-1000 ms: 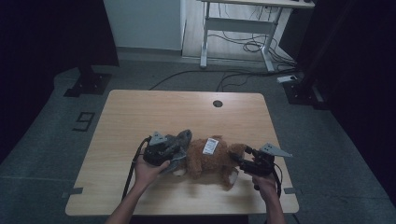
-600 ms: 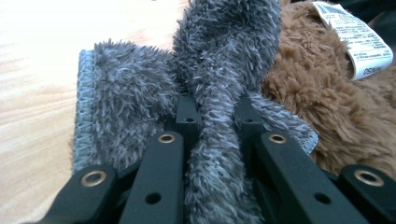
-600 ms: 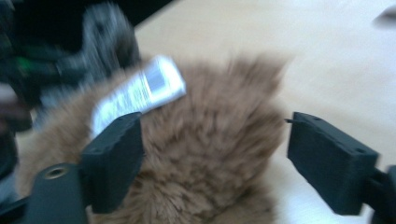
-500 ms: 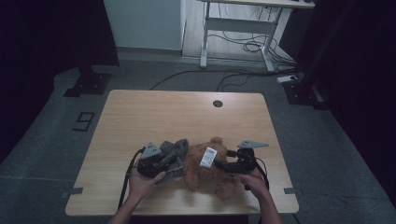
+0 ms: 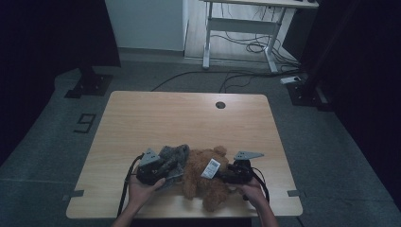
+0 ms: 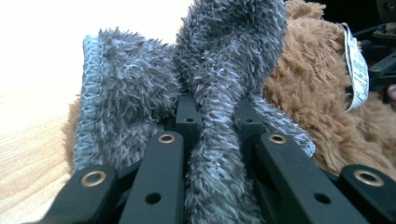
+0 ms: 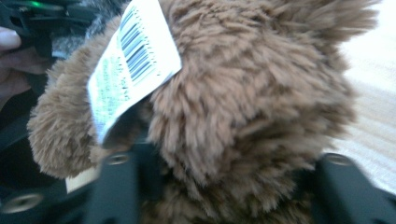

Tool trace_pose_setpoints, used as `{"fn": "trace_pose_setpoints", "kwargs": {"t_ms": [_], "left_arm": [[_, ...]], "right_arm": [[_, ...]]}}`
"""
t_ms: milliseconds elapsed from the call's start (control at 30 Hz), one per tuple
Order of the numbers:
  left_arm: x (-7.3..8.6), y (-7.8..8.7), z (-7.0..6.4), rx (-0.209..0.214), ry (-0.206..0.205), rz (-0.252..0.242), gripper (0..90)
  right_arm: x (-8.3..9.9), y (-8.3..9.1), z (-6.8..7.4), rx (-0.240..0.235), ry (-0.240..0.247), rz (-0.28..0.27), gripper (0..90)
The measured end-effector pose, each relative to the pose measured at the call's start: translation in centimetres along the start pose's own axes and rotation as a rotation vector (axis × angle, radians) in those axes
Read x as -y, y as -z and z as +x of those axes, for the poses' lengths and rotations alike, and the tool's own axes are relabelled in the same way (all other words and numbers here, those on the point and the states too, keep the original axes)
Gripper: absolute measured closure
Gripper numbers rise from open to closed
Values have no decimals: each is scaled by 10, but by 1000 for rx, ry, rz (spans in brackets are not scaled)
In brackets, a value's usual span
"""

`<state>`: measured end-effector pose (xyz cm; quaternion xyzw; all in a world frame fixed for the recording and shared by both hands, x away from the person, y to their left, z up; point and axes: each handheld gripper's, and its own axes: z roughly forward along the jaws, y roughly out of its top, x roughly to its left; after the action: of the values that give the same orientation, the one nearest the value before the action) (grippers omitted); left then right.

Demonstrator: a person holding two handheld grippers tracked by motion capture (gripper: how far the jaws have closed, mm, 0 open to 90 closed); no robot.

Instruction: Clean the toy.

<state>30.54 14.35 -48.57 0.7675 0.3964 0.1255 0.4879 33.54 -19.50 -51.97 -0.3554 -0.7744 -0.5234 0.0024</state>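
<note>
Clearly, soft goods are being handled: a brown plush bear (image 5: 204,182) lies near the front edge of the wooden table (image 5: 189,118), between the two grippers, with a grey fuzzy garment (image 5: 173,158) bunched at its left end. The left gripper (image 5: 160,171) is closed on a fold of that grey garment, as the left gripper view shows, the pile squeezed between the black jaws. The right gripper (image 5: 226,175) is pressed into the bear's brown fur, apparently clamped on it, though the jaw tips are buried in the pile. A white barcode tag (image 7: 128,65) hangs from the bear beside that grip.

Both things are judged light, limp and easily compressed; nothing fragile is seen. The long pile may slip under a shallow pinch, so a deep bite on a thick fold or a limb is advised. The garment's stitched hem (image 6: 91,93) is judged the firmest place to be held for pulling.
</note>
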Motion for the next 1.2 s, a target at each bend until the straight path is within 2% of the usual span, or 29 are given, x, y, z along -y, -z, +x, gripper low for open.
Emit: {"fn": "trace_pose_setpoints", "kwargs": {"t_ms": [33,67,133,167,200,233,267,367,433,533,600,733,767,833,867,933,1000,1033,1100,1167,1200], "left_arm": [[-1,0,0,1,1,0,769],[-5,0,0,6,9,-5,769],[-8,0,1,8,10,-7,770],[-12,-1,2,9,15,-11,770],[-16,-3,2,2,14,-15,770],[-19,-4,2,-9,7,-15,770],[-25,-8,3,-26,-6,-11,770],[-39,-19,7,-30,2,-3,770],[-46,-28,9,-33,0,15,769],[-55,-34,10,-24,0,12,768],[-65,-35,8,-14,-7,-3,767],[-78,-43,2,2,-26,-1,764],[-81,-47,1,1,-31,8,762],[-85,-58,1,-29,-48,41,760],[-85,-65,4,-30,-36,61,760],[-81,-72,9,-11,-1,64,759],[-77,-73,7,-25,-22,67,762],[-76,-73,6,-28,-28,68,763],[-74,-72,6,-25,-26,70,764],[-71,-69,6,-18,-19,69,765],[-69,-68,6,-17,-22,70,765]], "right_arm": [[0,0,0,0,0,0,532],[-2,3,0,25,9,-33,565],[-3,4,0,37,14,-48,573],[-5,5,0,58,21,-71,585],[-13,5,-1,112,51,-109,599],[-13,5,-1,112,51,-109,599],[-17,4,-2,132,62,-121,603],[-34,1,-5,218,141,-159,606],[-44,-3,-13,247,190,-147,591],[-45,-5,-20,230,200,-128,582],[-38,-3,-24,185,216,-114,561],[-27,0,-26,167,224,-97,530],[-22,2,-27,169,216,-97,513],[-14,4,-30,173,179,-108,496],[-11,5,-31,174,170,-110,487],[-5,6,-34,178,132,-118,471],[-3,7,-36,187,89,-118,462],[-3,7,-36,194,84,-115,459],[-3,6,-37,216,60,-105,451],[-3,6,-38,239,13,-102,454],[-3,6,-38,239,13,-102,454]]}}
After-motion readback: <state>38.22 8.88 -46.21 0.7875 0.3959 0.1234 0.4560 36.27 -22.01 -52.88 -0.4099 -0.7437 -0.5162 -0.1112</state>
